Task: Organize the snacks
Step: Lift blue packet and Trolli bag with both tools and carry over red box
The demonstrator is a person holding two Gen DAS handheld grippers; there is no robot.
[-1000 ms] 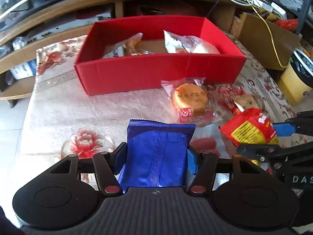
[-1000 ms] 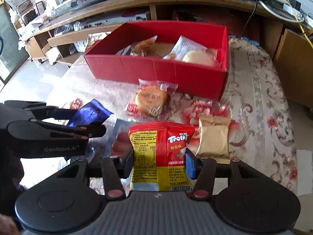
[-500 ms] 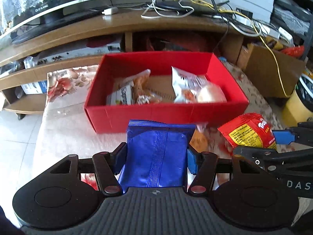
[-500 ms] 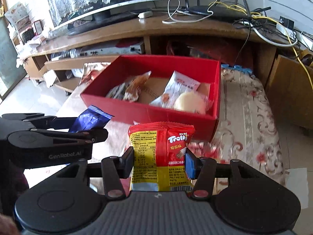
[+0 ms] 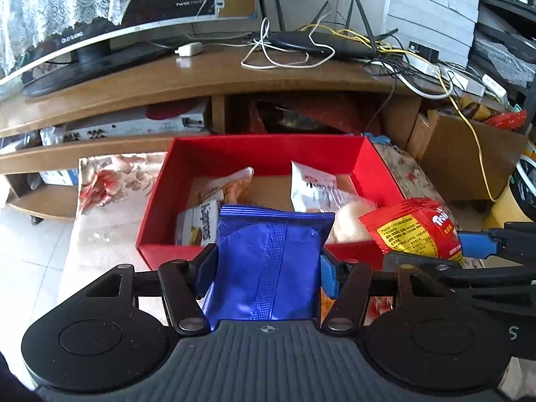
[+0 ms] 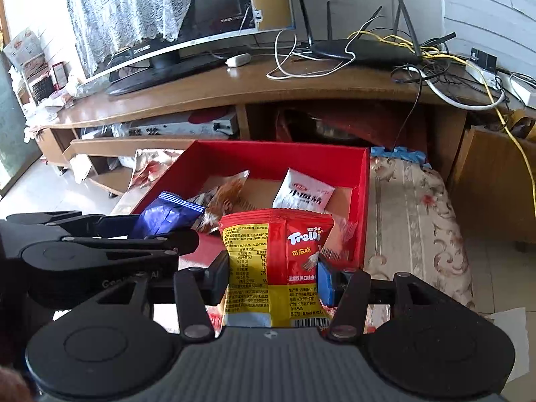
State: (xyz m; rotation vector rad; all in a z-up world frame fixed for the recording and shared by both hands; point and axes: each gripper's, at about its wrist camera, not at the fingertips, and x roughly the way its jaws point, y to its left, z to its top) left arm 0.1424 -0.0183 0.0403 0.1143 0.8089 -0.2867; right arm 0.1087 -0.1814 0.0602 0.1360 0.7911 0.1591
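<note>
Presently the left gripper is clamped on a blue foil packet, both pads pressing its sides, the packet upright between the fingers. The right gripper grips a red and yellow Trolli candy bag the same way. Both packets hang in front of the near wall of the red box, side by side, the candy bag to the right of the blue one. The box sits on a floral tablecloth and already contains a white sachet, a clear-wrapped bun and an orange-printed wrapper. Behind stands a wooden TV bench with router and tangled cables
</note>
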